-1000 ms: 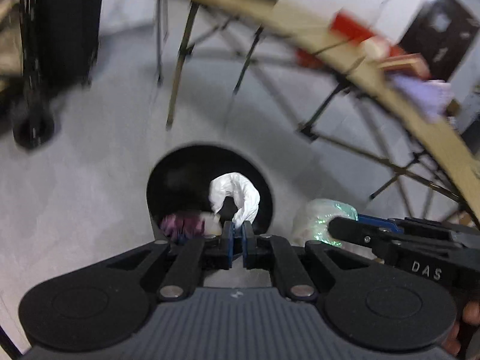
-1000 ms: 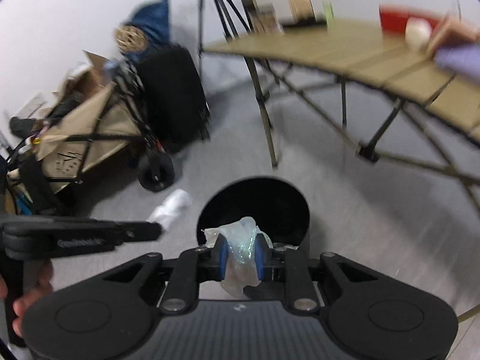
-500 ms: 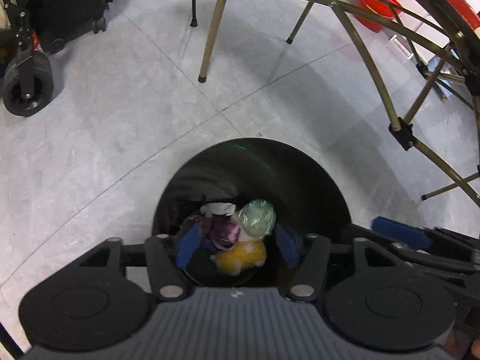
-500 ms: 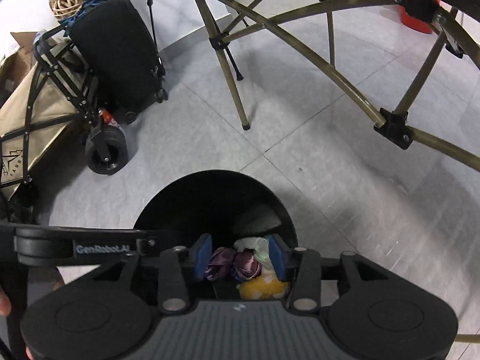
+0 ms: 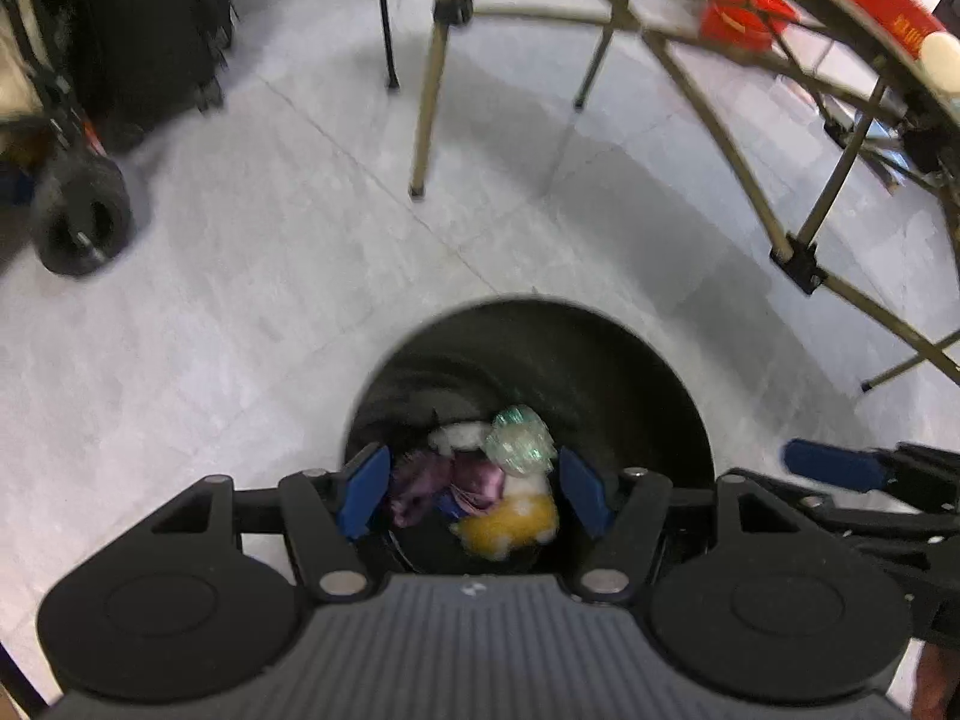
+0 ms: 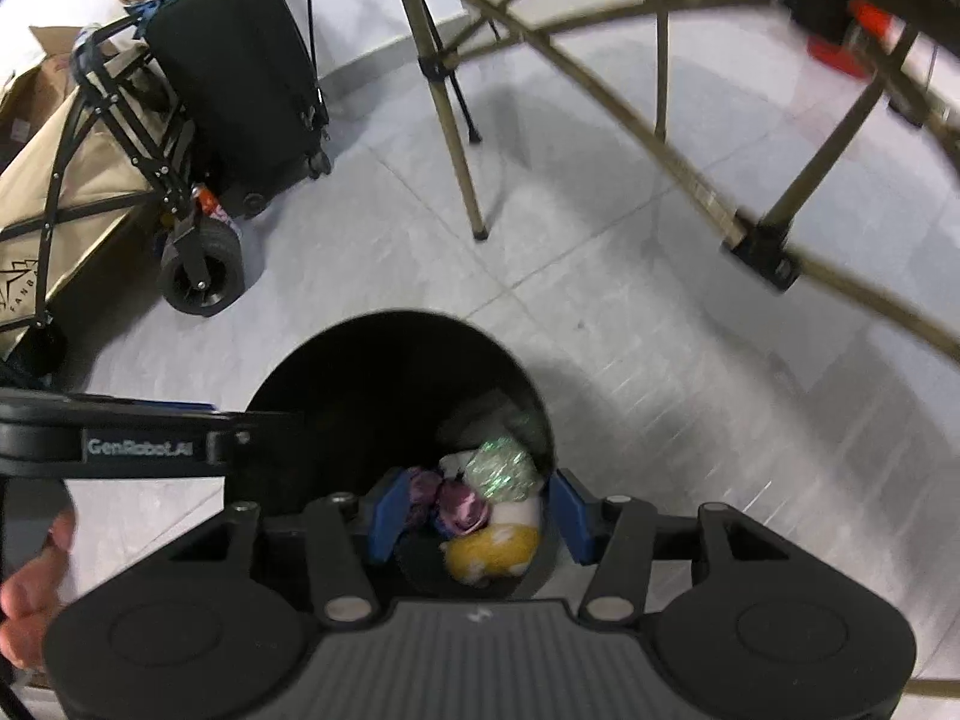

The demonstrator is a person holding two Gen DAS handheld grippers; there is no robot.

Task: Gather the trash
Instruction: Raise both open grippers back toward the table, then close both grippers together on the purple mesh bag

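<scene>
We see the black bin's (image 5: 630, 360) near rim hidden behind our claw, its trash (image 5: 504, 516) blurred.

Bin (image 5: 606, 354) matt black plastic; wrapper (image 5: 521, 439) glossy crinkled film; floor (image 5: 252, 276) smooth grey tile.

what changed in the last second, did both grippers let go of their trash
Yes. A second ago the left gripper pinched a white crumpled wad and the right gripper a shiny clear wrapper. Both came lower over the black bin, their jaws have just been opening, and both pieces now lie in the bin, nothing between the pads. The bin, floor and table frame stayed put.
</scene>
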